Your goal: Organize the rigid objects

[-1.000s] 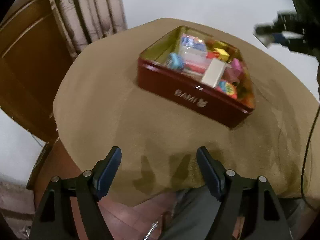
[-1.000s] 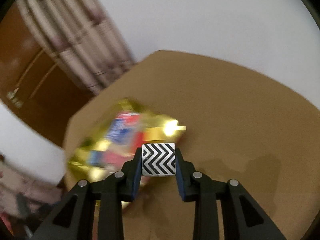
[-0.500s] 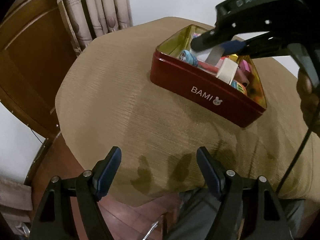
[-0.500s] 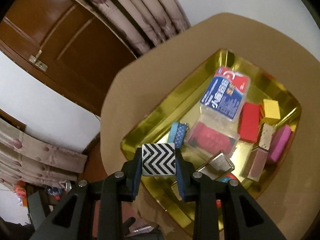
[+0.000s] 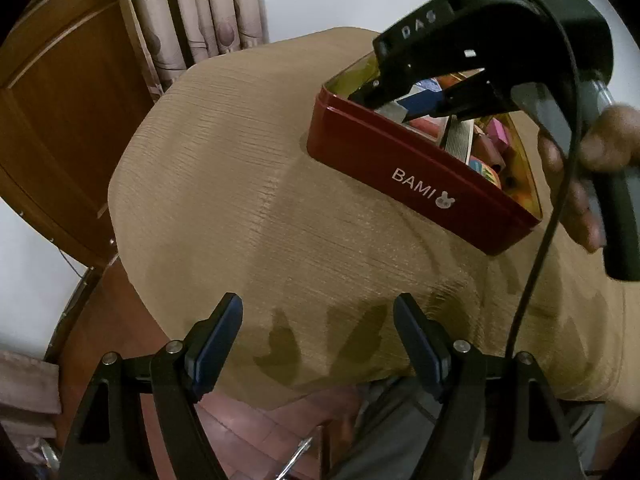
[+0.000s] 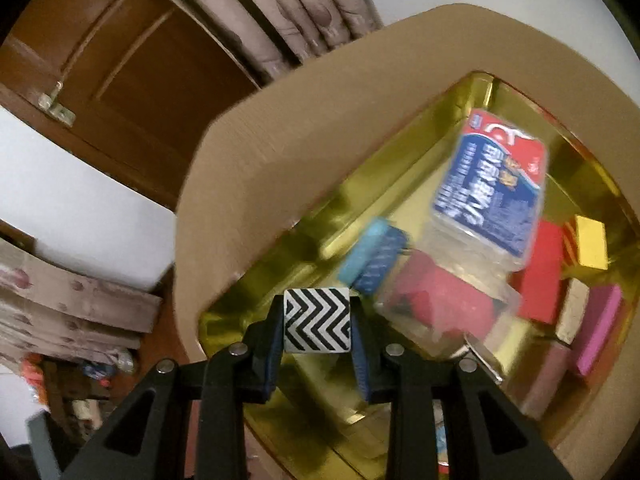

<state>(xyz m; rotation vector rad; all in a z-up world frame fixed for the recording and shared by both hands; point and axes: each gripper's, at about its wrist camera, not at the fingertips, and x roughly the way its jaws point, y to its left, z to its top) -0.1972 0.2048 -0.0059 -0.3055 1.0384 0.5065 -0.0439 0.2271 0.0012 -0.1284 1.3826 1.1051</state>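
A red tin (image 5: 404, 168) marked BAMI, gold inside (image 6: 472, 92), sits on the tan tablecloth (image 5: 248, 184) and holds several small items. My right gripper (image 6: 317, 320) is shut on a black-and-white zigzag cube (image 6: 317, 319), just above the tin's near-left corner. In the left wrist view that same right gripper (image 5: 408, 110) reaches down into the tin from the upper right, held by a hand (image 5: 592, 168). My left gripper (image 5: 318, 340) hovers open over the table's near edge with nothing between its fingers.
Inside the tin lie a blue-and-red clear packet (image 6: 492, 184), a blue block (image 6: 372, 260), a red block (image 6: 536, 272), a yellow block (image 6: 591, 242) and a pink block (image 6: 600, 328). A wooden door (image 5: 60, 120) and curtains (image 5: 208, 8) stand beyond the table.
My right gripper swung with the cube from beside the tin to over it, then dropped lower toward the tin's inside. The left gripper has held still and open.
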